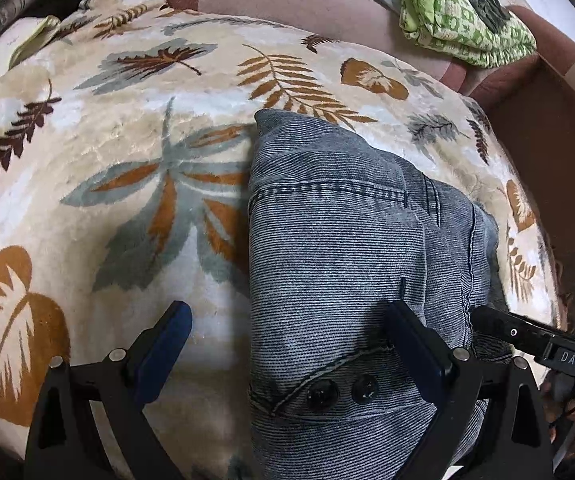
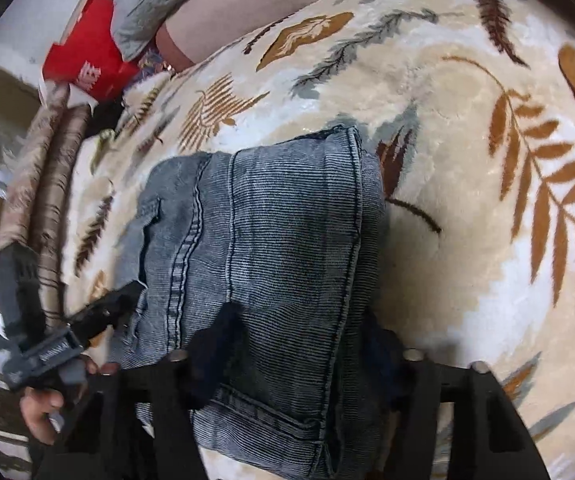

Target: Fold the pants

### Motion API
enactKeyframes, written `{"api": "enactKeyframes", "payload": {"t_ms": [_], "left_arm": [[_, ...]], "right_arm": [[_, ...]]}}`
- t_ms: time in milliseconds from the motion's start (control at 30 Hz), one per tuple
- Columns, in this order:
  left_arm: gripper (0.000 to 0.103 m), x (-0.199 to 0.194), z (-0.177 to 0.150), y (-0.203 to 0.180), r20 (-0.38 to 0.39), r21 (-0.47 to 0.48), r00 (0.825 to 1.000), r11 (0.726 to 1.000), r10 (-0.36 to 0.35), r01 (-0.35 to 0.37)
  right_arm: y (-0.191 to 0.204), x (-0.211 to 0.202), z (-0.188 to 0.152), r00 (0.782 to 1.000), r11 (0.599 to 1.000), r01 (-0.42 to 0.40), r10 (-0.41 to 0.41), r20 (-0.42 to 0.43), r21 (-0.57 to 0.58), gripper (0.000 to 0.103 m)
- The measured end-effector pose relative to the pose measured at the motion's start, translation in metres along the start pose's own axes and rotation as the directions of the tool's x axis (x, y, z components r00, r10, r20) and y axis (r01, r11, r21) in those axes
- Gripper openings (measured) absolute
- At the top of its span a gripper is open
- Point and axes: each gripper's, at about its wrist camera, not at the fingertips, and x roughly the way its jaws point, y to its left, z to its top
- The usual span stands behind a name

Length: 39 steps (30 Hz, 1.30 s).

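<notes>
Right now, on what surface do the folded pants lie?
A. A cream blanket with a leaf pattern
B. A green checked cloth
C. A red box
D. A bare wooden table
A: the blue-grey pants lie as a folded bundle on the cream blanket printed with brown and grey leaves; the green cloth sits apart at the back, on the sofa.
</notes>
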Motion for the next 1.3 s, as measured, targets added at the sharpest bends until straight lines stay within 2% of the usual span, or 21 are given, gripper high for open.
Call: {"api": "enactKeyframes", "payload": {"t_ms": [33,100,167,233,333,433,500,567,600,700,733,767,800,900,933,1000,1033,1067,1167,1233,1300], "left_arm": [[0.080,-0.001,0.000,-0.003,0.004,0.018,1.000,1.000,0.002,-0.002],[0.060,-0.003,-0.001,-0.016,0.006,0.076,1.000,0.997,0.001,-0.001],[0.049,-0.008,-0.002,-0.031,0.035,0.144,0.998,0.988,0.059,-0.063],[0.034,-0.013,-0.003,-0.036,0.056,0.169,0.996,0.982,0.074,-0.082],[0.024,-0.030,0.002,-0.031,0.091,0.151,0.995,0.987,0.039,-0.053],[0.023,-0.056,0.015,-0.034,0.170,0.170,0.985,0.985,0.005,-0.034],[0.022,-0.073,0.027,-0.036,0.242,0.192,0.970,0.979,0.018,-0.066],[0.022,-0.090,0.043,-0.034,0.311,0.211,0.950,0.976,-0.012,-0.057],[0.022,-0.096,0.051,-0.033,0.335,0.218,0.942,0.973,-0.003,-0.074],[0.022,-0.096,0.076,-0.032,0.374,0.239,0.927,0.965,0.015,-0.112],[0.022,-0.094,0.084,-0.027,0.383,0.226,0.923,0.965,0.038,-0.133],[0.022,-0.091,0.089,-0.018,0.371,0.196,0.927,0.970,0.064,-0.146],[0.027,-0.090,0.088,-0.006,0.346,0.167,0.936,0.977,0.067,-0.132],[0.084,-0.075,0.073,0.030,0.239,0.084,0.971,0.996,0.014,-0.035],[0.084,-0.069,0.065,0.039,0.211,0.062,0.977,0.998,0.000,-0.013],[0.084,-0.051,0.051,0.053,0.126,0.021,0.990,0.998,-0.055,0.053],[0.084,-0.042,0.045,0.057,0.084,-0.009,0.991,0.995,-0.102,0.103],[0.084,-0.030,0.040,0.061,0.035,-0.057,0.986,0.984,-0.166,0.168],[0.084,-0.007,0.034,0.054,-0.041,-0.119,0.962,0.957,-0.270,0.264],[0.084,0.002,0.032,0.045,-0.063,-0.136,0.955,0.951,-0.289,0.278],[0.080,0.012,0.031,0.039,-0.091,-0.169,0.931,0.927,-0.354,0.336]], "right_arm": [[0.003,0.000,-0.001,1.000,1.000,0.018,-0.018,0.001,-0.018,0.051],[0.008,-0.001,-0.002,0.999,0.998,0.042,-0.042,0.015,-0.043,0.041],[0.017,-0.006,-0.005,0.997,0.995,0.067,-0.064,0.038,-0.076,0.032],[0.022,-0.013,-0.006,0.996,0.993,0.070,-0.064,0.066,-0.091,0.027],[0.030,-0.027,-0.006,0.995,0.994,0.043,-0.034,0.099,-0.100,0.024],[0.047,-0.042,-0.001,0.990,0.990,0.034,-0.015,0.141,-0.134,0.023],[0.059,-0.051,0.008,0.985,0.987,0.029,-0.002,0.170,-0.160,0.022],[0.071,-0.059,0.024,0.978,0.985,0.016,0.021,0.208,-0.174,0.022],[0.076,-0.061,0.032,0.974,0.983,0.011,0.030,0.223,-0.181,0.022],[0.092,-0.066,0.061,0.958,0.977,-0.024,0.083,0.276,-0.210,0.018],[0.100,-0.065,0.072,0.951,0.974,0.002,0.068,0.303,-0.225,0.018],[0.105,-0.062,0.080,0.949,0.972,0.020,0.055,0.310,-0.232,0.018],[0.105,-0.051,0.090,0.962,0.974,0.009,0.053,0.267,-0.227,0.018],[0.089,-0.038,0.087,0.971,0.980,0.041,0.007,0.238,-0.195,0.020],[0.079,-0.034,0.081,0.977,0.979,0.063,-0.021,0.211,-0.194,0.022],[0.051,-0.029,0.068,0.986,0.988,0.065,-0.042,0.163,-0.139,0.035],[0.038,-0.028,0.063,0.990,0.994,0.043,-0.028,0.142,-0.103,0.056],[0.023,-0.028,0.058,0.993,0.998,0.016,-0.009,0.116,-0.058,0.071],[-0.018,-0.032,0.044,0.992,0.991,-0.094,0.086,0.091,0.092,0.072],[-0.032,-0.027,0.043,0.983,0.968,-0.183,0.173,0.067,0.174,0.072],[-0.035,-0.011,0.043,0.973,0.953,-0.227,0.229,0.012,0.200,0.072]]}}
